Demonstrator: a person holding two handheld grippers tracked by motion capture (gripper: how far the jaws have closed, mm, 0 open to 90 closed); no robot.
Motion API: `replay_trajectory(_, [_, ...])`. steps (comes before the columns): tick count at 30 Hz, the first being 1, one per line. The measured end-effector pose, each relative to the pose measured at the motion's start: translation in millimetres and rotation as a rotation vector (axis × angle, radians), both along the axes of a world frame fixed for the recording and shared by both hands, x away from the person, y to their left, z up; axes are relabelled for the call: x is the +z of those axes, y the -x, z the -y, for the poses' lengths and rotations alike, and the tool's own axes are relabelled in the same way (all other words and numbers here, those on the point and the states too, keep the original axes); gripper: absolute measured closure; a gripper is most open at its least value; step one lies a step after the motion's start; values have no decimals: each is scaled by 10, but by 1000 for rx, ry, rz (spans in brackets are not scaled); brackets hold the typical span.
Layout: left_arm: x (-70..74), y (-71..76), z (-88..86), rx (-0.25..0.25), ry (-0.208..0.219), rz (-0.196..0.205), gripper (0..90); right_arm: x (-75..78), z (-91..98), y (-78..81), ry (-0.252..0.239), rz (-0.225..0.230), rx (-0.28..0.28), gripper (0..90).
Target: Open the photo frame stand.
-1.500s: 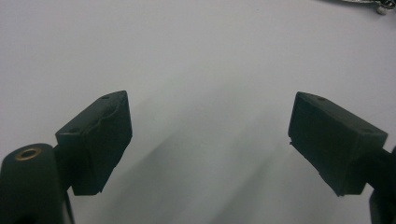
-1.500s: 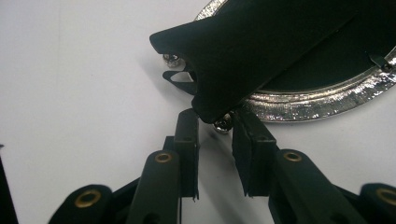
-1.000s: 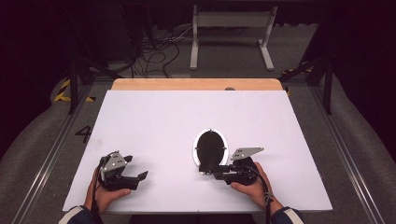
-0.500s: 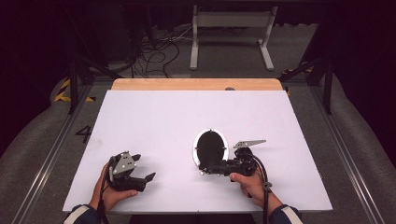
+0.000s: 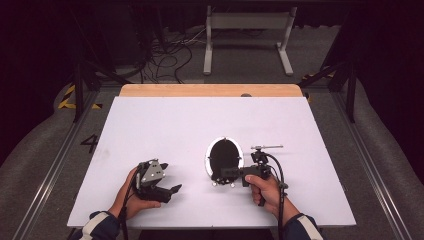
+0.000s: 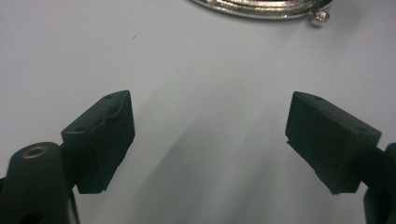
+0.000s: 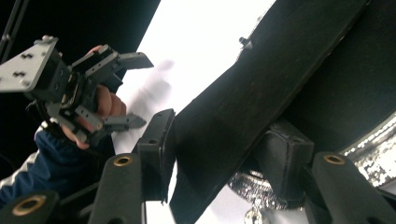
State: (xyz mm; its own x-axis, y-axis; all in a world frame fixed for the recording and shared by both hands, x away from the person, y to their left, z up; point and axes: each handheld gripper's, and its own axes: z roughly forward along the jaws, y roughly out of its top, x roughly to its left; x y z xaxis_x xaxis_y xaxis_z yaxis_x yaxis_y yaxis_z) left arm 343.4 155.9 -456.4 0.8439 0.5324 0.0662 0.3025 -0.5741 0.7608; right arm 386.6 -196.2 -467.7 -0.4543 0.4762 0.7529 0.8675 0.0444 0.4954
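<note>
Oval frame (image 5: pixel 225 157), silver-rimmed with a black back, lies flat on the white table (image 5: pixel 165 120). It looks stiff and fairly light, though the polished rim (image 6: pixel 261 7) is probably slippery and easily scratched, and any glass underneath would be fragile. The small ball foot (image 6: pixel 320 17) on the rim offers no real purchase. The black flap (image 7: pixel 280 60) rising from the back seems the better hold: thin, matt and rigid, though its hinge may be weak, so it should be taken low and gently.

The right gripper (image 5: pixel 222 176) sits at the frame's near edge. Its jaws have just been opening and now stand half apart with the flap slanting between them; one pad lies against it, with no clamp that I can make out. The left gripper (image 5: pixel 171 176) hovers to the left of the frame, well apart from it, jaws wide and empty, pointed toward the rim.

Beyond the frame, a wooden strip (image 5: pixel 210 90) edges the table. Nothing stands between either gripper and the frame.
</note>
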Motion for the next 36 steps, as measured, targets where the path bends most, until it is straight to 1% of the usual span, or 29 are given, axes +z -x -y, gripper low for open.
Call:
replay_trajectory(1, [7,-26,30,-12,5,-4,171,-7,3,-6,-4,-3,-5,524])
replay_trajectory(2, [13,-61,56,-26,14,-16,171,-13,7,-9,-7,-6,-8,538])
replay_trajectory(3, [16,-100,82,-50,28,-39,171,-21,12,-11,-8,-3,-7,552])
replay_trajectory(4, [19,-140,106,-76,44,-71,174,-30,22,-15,-14,-4,-5,563])
replay_trajectory(5, [17,-191,136,-90,65,-109,171,-37,28,-19,-15,0,-1,571])
replay_trajectory(6, [16,-219,154,-92,75,-121,168,-39,29,-21,-12,7,4,579])
replay_trajectory(7, [16,-219,154,-92,75,-121,168,-39,29,-21,-12,7,4,579])
replay_trajectory(8, [9,-272,191,-99,105,-152,168,-40,29,-21,-10,11,5,588])
replay_trajectory(10, [2,-343,253,-98,107,-156,163,-47,31,-22,-12,22,8,601])
replay_trajectory(12, [-5,-407,320,-108,114,-174,160,-54,32,-24,-13,37,15,605])
replay_trajectory(13, [-5,-443,362,-113,111,-177,154,-51,27,-18,-10,54,21,607])
replay_trajectory(14, [-4,-467,393,-115,111,-184,151,-43,19,-3,-2,87,29,608])
replay_trajectory(16, [-11,-502,442,-125,136,-209,151,-24,2,17,13,131,39,612])
replay_trajectory(17, [-17,-521,470,-121,132,-209,149,-14,-4,28,21,154,44,614])
replay_trajectory(18, [-25,-540,501,-120,127,-202,148,-4,-8,41,30,168,47,615])
replay_trajectory(19, [-31,-550,516,-120,135,-209,148,-2,-11,50,31,186,48,617])
replay_trajectory(20, [-40,-571,541,-119,145,-219,148,0,-11,55,35,192,48,617])
replay_trajectory(24, [-43,-634,605,-113,166,-233,146,8,-15,88,41,233,57,620])
replay_trajectory(25, [-42,-652,620,-105,170,-238,149,17,-20,101,49,255,61,622])
replay_trajectory(26, [-35,-686,652,-110,210,-283,156,26,-27,114,54,277,66,626])
replay_trajectory(27, [-35,-686,652,-110,210,-283,165,26,-27,114,54,277,66,626])
replay_trajectory(28, [-35,-686,652,-110,210,-283,165,53,-29,136,63,305,87,626])
replay_trajectory(29, [-30,-690,667,-109,213,-290,165,53,-29,136,63,305,87,650])
replay_trajectory(30, [-29,-704,686,-119,209,-285,164,57,-27,142,65,312,92,654])
replay_trajectory(32, [-45,-715,709,-124,215,-298,163,60,-28,151,66,320,95,657])
replay_trajectory(33, [-45,-715,709,-124,215,-298,167,59,-26,148,66,316,92,657])
replay_trajectory(34, [-50,-722,701,-127,222,-307,167,59,-26,148,66,316,92,657])
replay_trajectory(36, [-68,-737,689,-137,238,-325,197,55,-21,147,62,314,92,657])
